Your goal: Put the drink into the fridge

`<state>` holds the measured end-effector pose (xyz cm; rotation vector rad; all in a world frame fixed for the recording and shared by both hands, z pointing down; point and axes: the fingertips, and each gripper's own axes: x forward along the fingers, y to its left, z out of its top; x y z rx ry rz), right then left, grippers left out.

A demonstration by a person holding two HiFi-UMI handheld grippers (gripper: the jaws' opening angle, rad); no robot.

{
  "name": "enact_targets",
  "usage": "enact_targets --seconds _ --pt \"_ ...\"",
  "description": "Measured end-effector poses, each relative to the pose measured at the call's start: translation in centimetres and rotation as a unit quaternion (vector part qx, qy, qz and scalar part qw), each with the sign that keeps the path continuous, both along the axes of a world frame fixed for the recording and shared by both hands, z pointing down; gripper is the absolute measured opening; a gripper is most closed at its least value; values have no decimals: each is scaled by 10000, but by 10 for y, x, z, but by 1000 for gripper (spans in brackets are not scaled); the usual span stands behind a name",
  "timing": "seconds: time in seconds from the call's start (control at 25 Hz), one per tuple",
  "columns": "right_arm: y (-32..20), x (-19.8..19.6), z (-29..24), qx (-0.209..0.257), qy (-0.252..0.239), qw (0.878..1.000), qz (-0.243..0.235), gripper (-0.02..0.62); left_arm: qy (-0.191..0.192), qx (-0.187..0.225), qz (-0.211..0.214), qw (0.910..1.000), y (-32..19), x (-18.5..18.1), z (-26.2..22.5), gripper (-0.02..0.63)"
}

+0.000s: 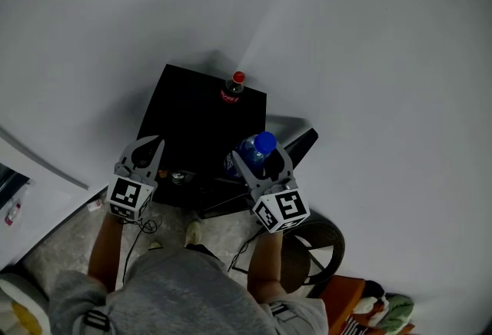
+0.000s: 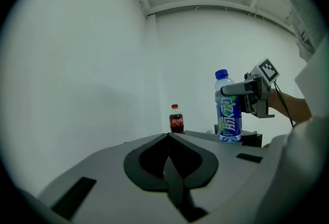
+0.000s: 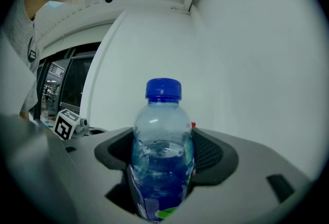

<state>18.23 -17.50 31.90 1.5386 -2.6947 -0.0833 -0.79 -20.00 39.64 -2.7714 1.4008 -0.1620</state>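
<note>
A small black fridge (image 1: pixel 196 122) stands against the white wall, seen from above. A cola bottle (image 1: pixel 233 87) with a red cap stands at the far edge of its top, and shows as the cola bottle (image 2: pixel 176 120) in the left gripper view. My right gripper (image 1: pixel 258 154) is shut on a clear drink bottle (image 1: pixel 257 149) with a blue cap and blue label, upright over the fridge's right front. The same bottle (image 3: pixel 162 156) fills the right gripper (image 3: pixel 163 152) view. In the left gripper view the bottle (image 2: pixel 229 112) sits at the level of the black top. My left gripper (image 2: pixel 167 136) is shut and holds nothing, at the fridge's left front (image 1: pixel 156 145).
A black panel (image 1: pixel 298 143) juts out at the fridge's right side. A round dark stool (image 1: pixel 319 245) stands on the floor at the right, with colourful things (image 1: pixel 377 309) beyond it. A white surface (image 1: pixel 31 195) lies to the left. White walls close in behind.
</note>
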Motion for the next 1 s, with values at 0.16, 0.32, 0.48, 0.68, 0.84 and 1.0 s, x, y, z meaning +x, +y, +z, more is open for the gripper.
enact_targets --seconds 0.16,0.32,0.48,0.68,0.84,1.0 --pt "22 -10 0 -1 8 9998 195 336 66 24 159 9998 14 -11 0 5" --pt "47 -24 6 -66 -8 9992 385 337 68 -43 307 9995 30 -26 9 5" --pt "71 -34 13 -130 -13 9983 570 337 41 -59 475 9988 47 -36 10 4" --pt "100 -43 20 -136 -58 9966 808 337 -13 -83 725 9973 66 -42 11 5" --pt "120 -48 29 -161 -106 9952 964 336 -13 -78 899 9959 81 -42 10 5" --pt "133 -51 44 -240 -43 9939 1079 336 -33 -90 1070 9942 93 -36 16 5"
